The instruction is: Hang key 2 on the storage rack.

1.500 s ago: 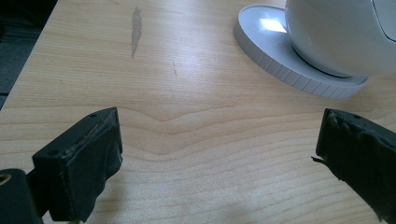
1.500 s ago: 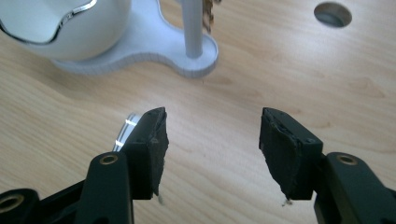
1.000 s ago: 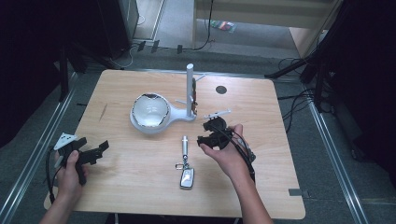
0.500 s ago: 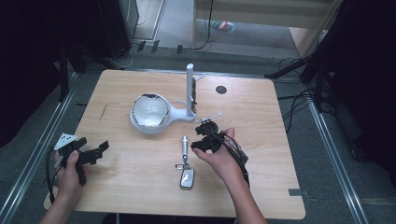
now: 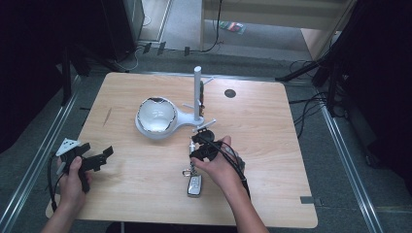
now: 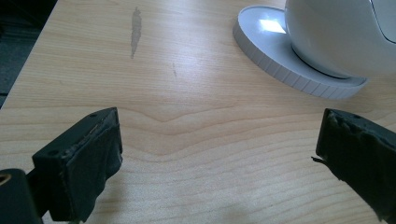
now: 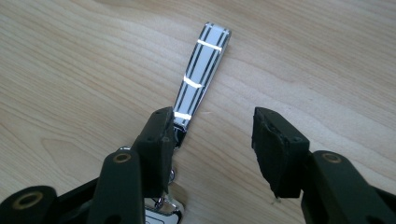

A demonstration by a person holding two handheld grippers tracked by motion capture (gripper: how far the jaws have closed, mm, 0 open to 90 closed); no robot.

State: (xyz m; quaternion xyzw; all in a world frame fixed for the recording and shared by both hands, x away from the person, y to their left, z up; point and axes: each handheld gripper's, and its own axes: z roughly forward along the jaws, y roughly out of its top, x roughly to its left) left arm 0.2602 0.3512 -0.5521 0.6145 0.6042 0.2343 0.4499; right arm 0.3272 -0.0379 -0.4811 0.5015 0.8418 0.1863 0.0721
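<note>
On the wooden counter point(image 5: 272, 145), the right gripper point(image 5: 200, 145) hangs low over the key bunch point(image 5: 194, 175), which lies just below the counter's centre, at about six o'clock from the white key stand point(image 5: 167, 116). The bunch's striped metal tag point(image 7: 201, 70) points toward twelve o'clock in the right gripper view, with the car key fob point(image 5: 194, 185) at its six o'clock end. The right jaws have just been closing; they stand apart, one covering the tag's near end, the other clear of it on bare wood, gripping nothing. The left gripper point(image 5: 92, 158) rests near the counter's nine o'clock edge, jaws wide open and empty, facing the stand's round base point(image 6: 299, 70).
</note>
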